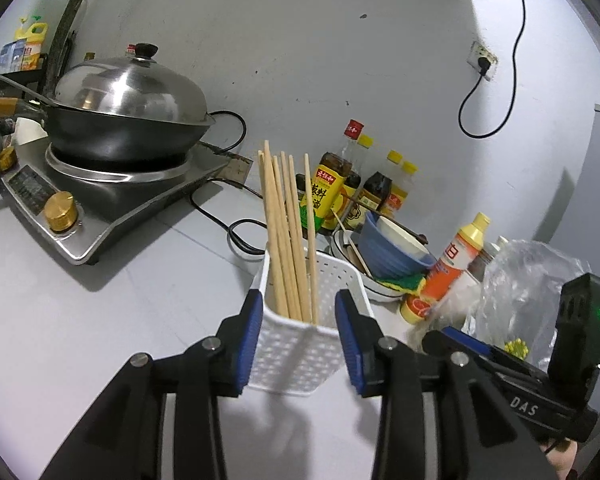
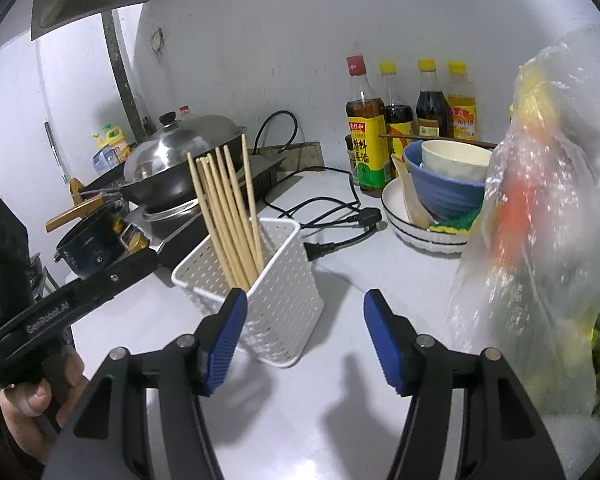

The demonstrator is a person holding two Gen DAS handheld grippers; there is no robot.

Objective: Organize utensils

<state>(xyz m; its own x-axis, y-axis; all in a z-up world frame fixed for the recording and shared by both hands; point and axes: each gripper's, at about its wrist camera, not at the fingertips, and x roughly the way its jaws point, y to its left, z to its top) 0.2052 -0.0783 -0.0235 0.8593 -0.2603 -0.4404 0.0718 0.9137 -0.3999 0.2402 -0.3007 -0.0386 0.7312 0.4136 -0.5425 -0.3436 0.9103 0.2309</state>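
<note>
A white perforated plastic holder (image 1: pixel 300 344) stands upright on the grey counter with several wooden chopsticks (image 1: pixel 288 232) leaning in it. My left gripper (image 1: pixel 299 320) straddles the holder, its blue pads (image 1: pixel 250 336) on either side of it with a small gap on the right, so it looks open. In the right wrist view the holder (image 2: pixel 268 292) and chopsticks (image 2: pixel 228 216) sit just ahead and left of my right gripper (image 2: pixel 305 340), which is open and empty, its left pad close to the holder's near corner.
A lidded wok (image 1: pixel 128 116) sits on an induction cooker (image 1: pixel 100 200) at the left. Sauce bottles (image 2: pixel 412 120) line the wall. A blue bowl stacked on plates (image 2: pixel 440 192), a power cord (image 2: pixel 332 224) and a plastic bag (image 2: pixel 540 220) crowd the right.
</note>
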